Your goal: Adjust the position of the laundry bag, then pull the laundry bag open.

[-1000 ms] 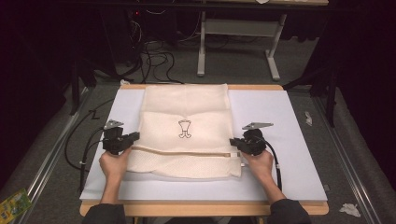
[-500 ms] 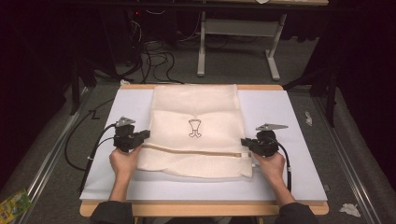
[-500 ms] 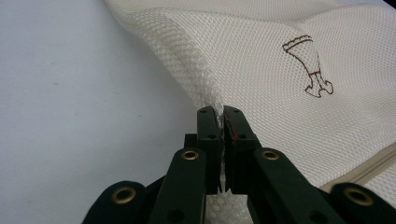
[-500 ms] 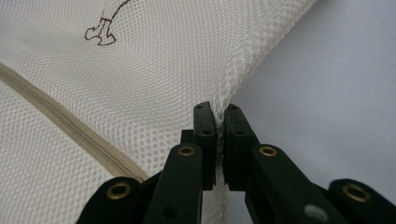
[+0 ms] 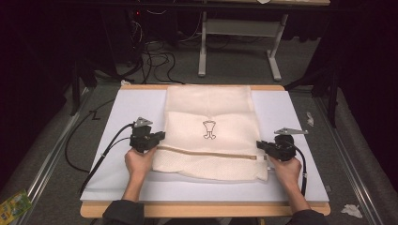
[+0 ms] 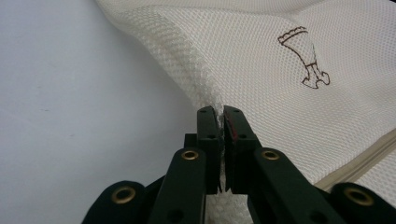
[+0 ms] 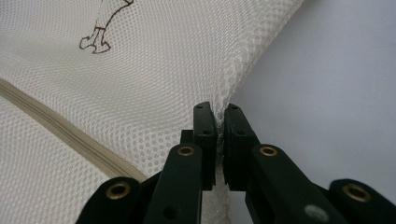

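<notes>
A cream mesh bag (image 5: 209, 129) with a small brown drawing (image 5: 209, 130) and a beige zip band (image 5: 206, 153) lies spread on the white board (image 5: 117, 112). My left gripper (image 5: 159, 136) pinches the bag's left edge, and in the left gripper view the mesh bag (image 6: 261, 60) is clamped between the shut jaws of that gripper (image 6: 220, 112). My right gripper (image 5: 259, 145) pinches the right edge, and the right gripper view shows the mesh bag (image 7: 140, 79) caught at the gripper (image 7: 220, 109). The cloth hangs taut between both.
The board lies on a wooden table (image 5: 202, 211) whose front edge is near the person's sleeves. Black cables (image 5: 101, 154) trail off the left side. A metal table frame (image 5: 239, 28) stands behind. Scraps (image 5: 349, 211) lie on the floor at right.
Both grippers have carried the bag's near part to the right across the board, still pinching its side edges. The bag has shifted right with them.
</notes>
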`<state>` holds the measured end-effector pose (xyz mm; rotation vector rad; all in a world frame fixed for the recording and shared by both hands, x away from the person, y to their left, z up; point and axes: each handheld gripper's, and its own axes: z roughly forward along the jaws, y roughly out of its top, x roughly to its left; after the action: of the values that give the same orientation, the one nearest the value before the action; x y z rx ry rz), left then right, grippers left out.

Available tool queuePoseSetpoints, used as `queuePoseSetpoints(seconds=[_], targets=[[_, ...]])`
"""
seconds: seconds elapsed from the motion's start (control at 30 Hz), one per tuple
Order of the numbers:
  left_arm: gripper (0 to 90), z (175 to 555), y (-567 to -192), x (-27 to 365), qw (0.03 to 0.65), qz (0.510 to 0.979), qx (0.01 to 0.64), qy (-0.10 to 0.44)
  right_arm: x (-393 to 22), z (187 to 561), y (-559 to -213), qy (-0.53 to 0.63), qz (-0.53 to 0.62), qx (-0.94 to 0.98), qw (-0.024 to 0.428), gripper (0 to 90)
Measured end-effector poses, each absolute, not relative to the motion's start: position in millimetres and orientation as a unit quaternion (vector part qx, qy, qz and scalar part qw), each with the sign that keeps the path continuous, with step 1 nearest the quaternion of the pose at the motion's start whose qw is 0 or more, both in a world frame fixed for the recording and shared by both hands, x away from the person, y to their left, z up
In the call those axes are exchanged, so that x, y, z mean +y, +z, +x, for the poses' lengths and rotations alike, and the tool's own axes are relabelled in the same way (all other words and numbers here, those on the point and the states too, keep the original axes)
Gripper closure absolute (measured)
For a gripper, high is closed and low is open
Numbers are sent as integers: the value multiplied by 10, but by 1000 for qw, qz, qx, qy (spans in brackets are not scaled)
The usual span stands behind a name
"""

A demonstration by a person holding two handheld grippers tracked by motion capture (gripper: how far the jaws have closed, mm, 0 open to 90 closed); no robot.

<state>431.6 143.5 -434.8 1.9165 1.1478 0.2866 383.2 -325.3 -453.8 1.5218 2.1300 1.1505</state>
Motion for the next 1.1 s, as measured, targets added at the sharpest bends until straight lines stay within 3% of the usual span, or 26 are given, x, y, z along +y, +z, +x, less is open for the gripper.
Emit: queuePoseSetpoints(seconds=[0.37, 0.7, 0.8, 0.93, 1.1], targets=[[847, 4157, -4429, 1333, 404, 783, 456, 127, -3346, 3660, -4669, 395, 530, 737, 141, 847], [815, 4118, -4518, 1318, 386, 791, 450, 150, -3330, 3672, -4709, 395, 528, 737, 148, 762], [758, 4122, -4519, 1327, 388, 788, 450, 159, -3350, 3641, -4705, 401, 531, 729, 161, 640], [600, 4096, -4493, 1331, 394, 783, 453, 162, -3431, 3576, -4713, 417, 541, 714, 154, 536], [528, 3991, -4460, 1322, 398, 782, 446, 178, -3495, 3489, -4705, 416, 540, 714, 162, 482]])
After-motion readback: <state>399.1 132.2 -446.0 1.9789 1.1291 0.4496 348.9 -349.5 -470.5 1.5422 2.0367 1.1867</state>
